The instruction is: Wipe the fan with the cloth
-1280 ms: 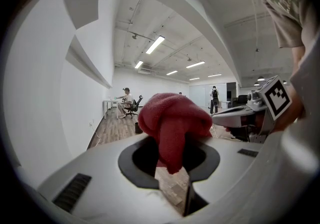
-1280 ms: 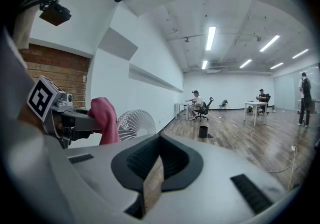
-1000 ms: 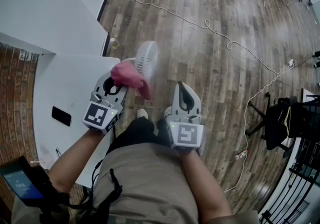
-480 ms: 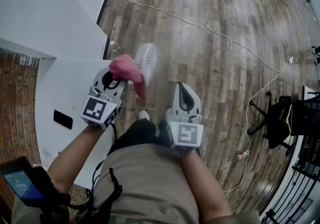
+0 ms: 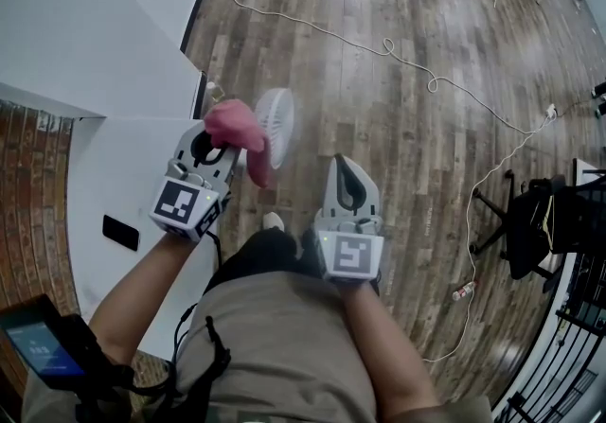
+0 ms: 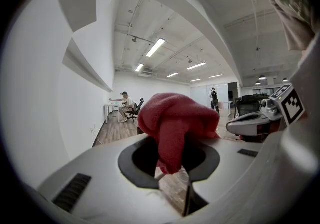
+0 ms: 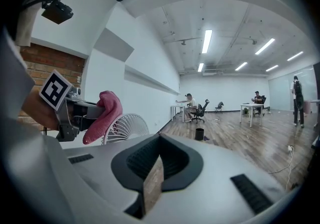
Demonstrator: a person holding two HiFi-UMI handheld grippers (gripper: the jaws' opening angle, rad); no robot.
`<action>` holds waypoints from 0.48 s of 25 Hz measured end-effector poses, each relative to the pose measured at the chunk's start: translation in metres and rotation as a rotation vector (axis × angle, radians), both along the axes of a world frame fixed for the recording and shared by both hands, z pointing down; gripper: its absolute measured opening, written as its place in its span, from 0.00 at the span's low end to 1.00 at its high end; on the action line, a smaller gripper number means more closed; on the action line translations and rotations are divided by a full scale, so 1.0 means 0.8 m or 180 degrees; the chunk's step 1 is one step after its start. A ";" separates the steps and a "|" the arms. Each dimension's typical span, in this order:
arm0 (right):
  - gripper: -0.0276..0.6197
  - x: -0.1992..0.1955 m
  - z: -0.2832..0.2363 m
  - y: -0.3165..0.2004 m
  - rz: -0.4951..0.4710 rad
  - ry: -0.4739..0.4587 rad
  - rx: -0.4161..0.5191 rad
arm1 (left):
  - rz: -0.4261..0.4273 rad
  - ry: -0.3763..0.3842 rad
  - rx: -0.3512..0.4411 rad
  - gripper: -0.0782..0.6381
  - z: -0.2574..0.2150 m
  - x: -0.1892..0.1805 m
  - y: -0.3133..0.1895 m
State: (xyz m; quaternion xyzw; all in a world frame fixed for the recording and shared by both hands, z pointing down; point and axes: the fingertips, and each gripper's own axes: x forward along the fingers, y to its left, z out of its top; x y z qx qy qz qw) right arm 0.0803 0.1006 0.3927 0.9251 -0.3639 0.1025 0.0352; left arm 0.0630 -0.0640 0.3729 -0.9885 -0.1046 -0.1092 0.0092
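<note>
Left hand-held gripper (image 5: 221, 141) pinches the red cloth (image 5: 237, 126), bunched at the white fan (image 5: 276, 116) grille; contact cannot be confirmed. Fan stands at the table (image 5: 123, 161) edge. Right hand-held gripper (image 5: 347, 171): jaws pressed together, empty, apart from fan.

Left tongs (image 5: 225, 139) clamped, right tongs (image 5: 347, 168) shut.
</note>
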 end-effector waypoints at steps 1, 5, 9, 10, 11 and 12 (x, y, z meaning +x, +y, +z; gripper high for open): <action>0.04 0.000 -0.001 -0.002 -0.0017 0.0020 -0.0010 | 0.0005 0.0004 0.0002 0.23 0.000 0.002 0.000; 0.04 0.003 -0.008 -0.011 -0.0055 0.0063 0.0020 | 0.0009 0.0013 -0.0012 0.23 0.000 0.012 0.000; 0.04 0.009 -0.019 -0.022 -0.0070 0.0114 0.0081 | 0.0002 0.0020 -0.0029 0.23 -0.001 0.021 -0.007; 0.04 0.010 -0.023 -0.025 -0.0068 0.0130 0.0105 | 0.0002 0.0019 -0.0029 0.23 0.000 0.023 -0.009; 0.04 0.012 -0.027 -0.027 -0.0062 0.0143 0.0131 | 0.0003 0.0019 -0.0028 0.23 0.000 0.026 -0.010; 0.04 0.014 -0.032 -0.030 -0.0058 0.0159 0.0158 | 0.0005 0.0018 -0.0025 0.23 0.000 0.028 -0.010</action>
